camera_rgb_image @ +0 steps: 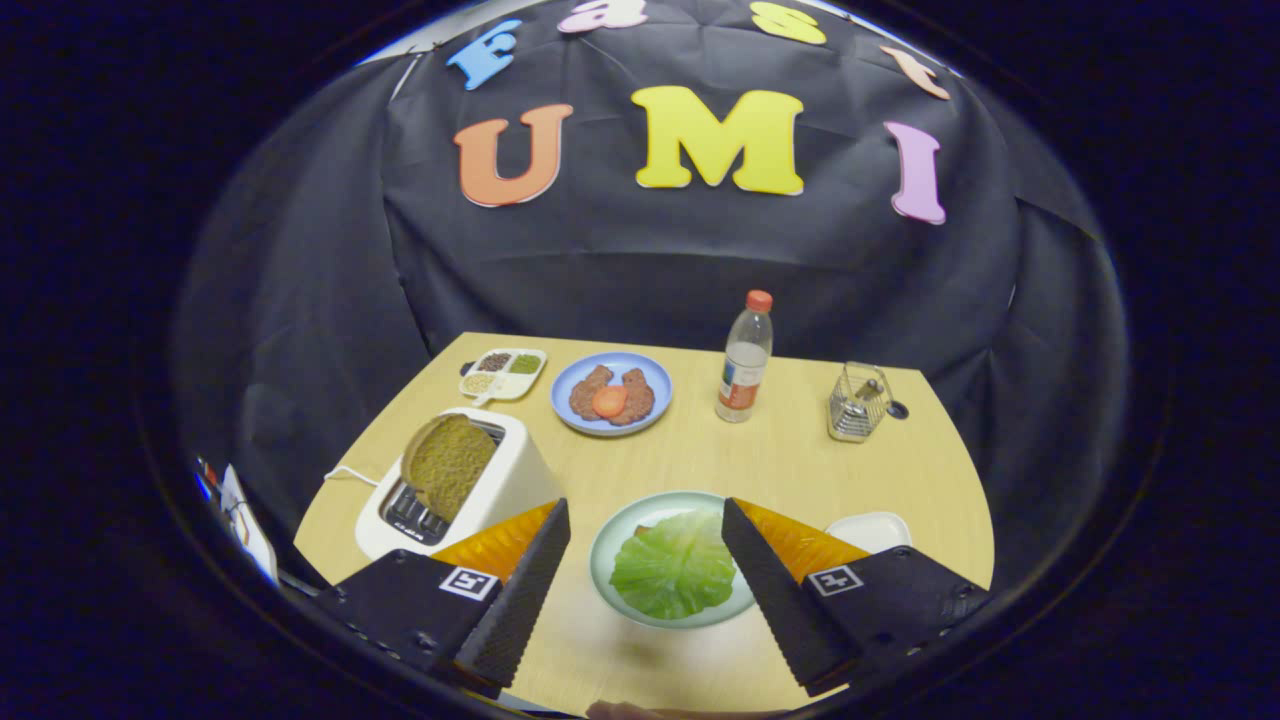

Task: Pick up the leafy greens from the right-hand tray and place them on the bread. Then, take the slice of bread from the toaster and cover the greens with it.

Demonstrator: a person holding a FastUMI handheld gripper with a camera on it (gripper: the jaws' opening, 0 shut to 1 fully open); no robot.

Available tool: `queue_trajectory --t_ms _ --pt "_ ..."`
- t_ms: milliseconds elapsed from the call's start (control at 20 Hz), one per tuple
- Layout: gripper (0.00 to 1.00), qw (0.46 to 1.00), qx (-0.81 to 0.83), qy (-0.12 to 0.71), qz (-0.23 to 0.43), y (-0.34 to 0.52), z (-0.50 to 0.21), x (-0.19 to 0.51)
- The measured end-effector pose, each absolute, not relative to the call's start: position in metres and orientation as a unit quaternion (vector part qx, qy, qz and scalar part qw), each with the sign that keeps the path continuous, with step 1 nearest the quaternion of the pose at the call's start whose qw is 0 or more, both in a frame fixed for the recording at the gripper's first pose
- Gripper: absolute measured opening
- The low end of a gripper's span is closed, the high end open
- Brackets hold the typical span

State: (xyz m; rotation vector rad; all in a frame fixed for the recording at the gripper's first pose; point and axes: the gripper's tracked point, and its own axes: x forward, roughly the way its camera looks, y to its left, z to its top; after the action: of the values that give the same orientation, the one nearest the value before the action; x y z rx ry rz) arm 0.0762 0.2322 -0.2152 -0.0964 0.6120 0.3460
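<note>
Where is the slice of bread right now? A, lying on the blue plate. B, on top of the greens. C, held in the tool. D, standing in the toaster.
D: the bread stands up out of the white toaster, while the open tool holds nothing.

I see my gripper (645,520) held above the near part of the table (800,460), its fingers spread apart with nothing pressed between them. Between the fingers lies a plate (612,540) with the lettuce leaf (675,575) on it. A small dish (875,528) sits just right of that plate, behind the right finger. The toaster (510,480) stands left of the plate, a slice of bread (448,465) sticking up from its slot. Beyond it lies a divided tray (503,374), and right of that a plate with meat and a tomato slice (611,395). Further right stand a bottle (745,357), then a wire basket (858,403)
</note>
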Motion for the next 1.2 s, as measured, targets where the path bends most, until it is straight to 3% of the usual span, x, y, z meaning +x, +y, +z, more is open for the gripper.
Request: queue_trajectory --t_ms 250,550,950,1200 --pt "0.97 0.928 -0.069 0.286 0.228 0.288 -0.216 0.058" --pt "0.97 0.92 -0.056 0.308 0.236 0.354 -0.222 0.057" --pt "0.96 0.929 -0.088 0.329 0.143 0.398 -0.245 0.077" --pt "0.86 0.924 -0.112 0.349 0.104 0.406 -0.264 0.085"
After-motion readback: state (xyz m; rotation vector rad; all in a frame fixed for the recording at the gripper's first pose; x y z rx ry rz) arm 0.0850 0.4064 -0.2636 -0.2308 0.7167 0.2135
